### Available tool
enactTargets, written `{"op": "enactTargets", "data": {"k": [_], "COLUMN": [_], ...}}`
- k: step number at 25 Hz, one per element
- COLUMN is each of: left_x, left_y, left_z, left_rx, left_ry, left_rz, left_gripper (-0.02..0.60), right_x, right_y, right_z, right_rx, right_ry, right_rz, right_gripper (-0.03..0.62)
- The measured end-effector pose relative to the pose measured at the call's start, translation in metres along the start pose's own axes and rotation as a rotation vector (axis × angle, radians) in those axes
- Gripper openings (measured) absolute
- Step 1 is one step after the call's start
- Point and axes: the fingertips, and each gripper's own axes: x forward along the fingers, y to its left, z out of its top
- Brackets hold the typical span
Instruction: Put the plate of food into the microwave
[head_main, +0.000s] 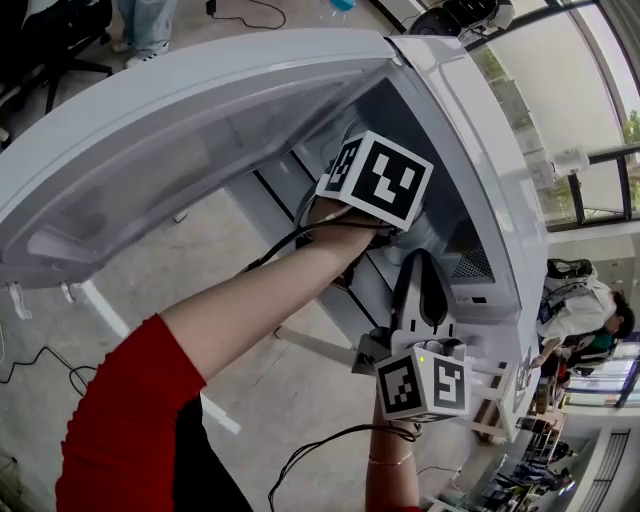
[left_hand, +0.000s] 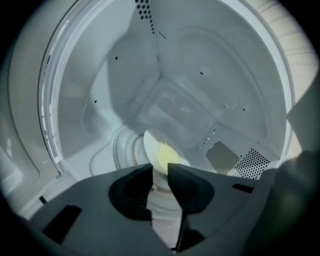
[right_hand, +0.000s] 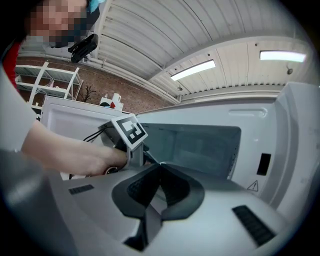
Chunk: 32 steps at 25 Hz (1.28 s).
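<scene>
From above, the white microwave (head_main: 478, 150) stands with its door (head_main: 150, 140) swung wide open. The person's bare left forearm, out of a red sleeve (head_main: 120, 420), reaches into the opening, and only the marker cube end of the left gripper (head_main: 380, 185) shows at the mouth. The right gripper (head_main: 420, 275) hangs lower down, just in front of the microwave and outside it.

Looking along the left gripper (left_hand: 160, 169), you are inside the white cavity. The plate of food (left_hand: 161, 150), white with something pale yellow on it, sits on the round turntable (left_hand: 122, 147) on the cavity floor. The jaws stand a little apart, with the plate's near edge in the gap between them; I cannot see the pads pressing on it.

Looking along the right gripper (right_hand: 159, 167), its jaws meet at the tips with nothing between them. Beyond them are the left hand (right_hand: 85, 157) with its marker cube and the microwave's white casing (right_hand: 300, 150).
</scene>
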Motion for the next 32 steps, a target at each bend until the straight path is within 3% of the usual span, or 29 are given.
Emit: {"op": "enactTargets", "data": {"k": [20, 25, 27, 29, 32], "left_x": [-0.007, -0.022, -0.036, -0.053, -0.073], "left_y": [0.012, 0.013, 0.011, 0.009, 0.002], "left_z": [0.004, 0.017, 0.029, 0.037, 0.037], "left_rx": [0.230, 0.308, 0.343, 0.364, 0.337], "left_ry": [0.005, -0.085, -0.148, -0.198, -0.235], "left_rz": [0.111, 0.110, 0.107, 0.070, -0.030], "left_gripper": [0.127, 0.122, 0.066, 0.009, 0.009], "right_x": [-0.001, 0.000, 0.001, -0.002, -0.009], "right_y": [0.006, 0.007, 0.008, 0.011, 0.012], "right_z": [-0.006, -0.011, -0.010, -0.008, -0.007], "right_rx": [0.009, 0.034, 0.041, 0.059, 0.118], "right_ry": [0.017, 0.020, 0.027, 0.035, 0.033], "right_rz": [0.018, 0.009, 0.012, 0.002, -0.011], "right_gripper": [0.015, 0.015, 0.015, 0.015, 0.015]}}
